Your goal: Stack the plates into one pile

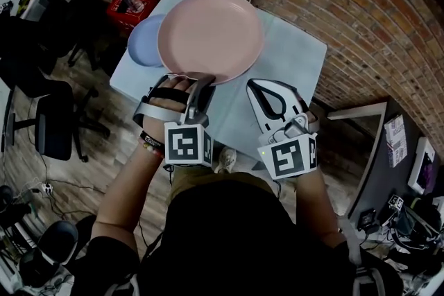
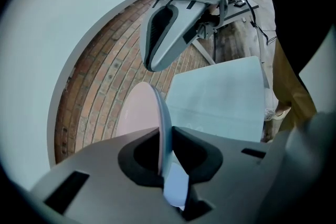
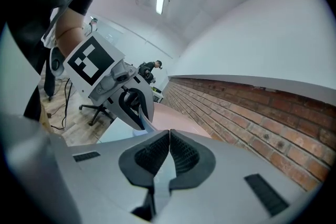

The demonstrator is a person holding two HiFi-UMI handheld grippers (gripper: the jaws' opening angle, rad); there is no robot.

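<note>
Your left gripper point(image 1: 198, 80) clamps pink plate point(image 1: 211, 35) by near rim, held over table point(image 1: 295, 52). Blue plate point(image 1: 141, 46) lies at table's left edge. Your right gripper point(image 3: 168, 135) pinched together, empty, over table's near edge.

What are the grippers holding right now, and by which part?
The left gripper grips the pink plate by its near rim; the right gripper is shut, empty.
</note>
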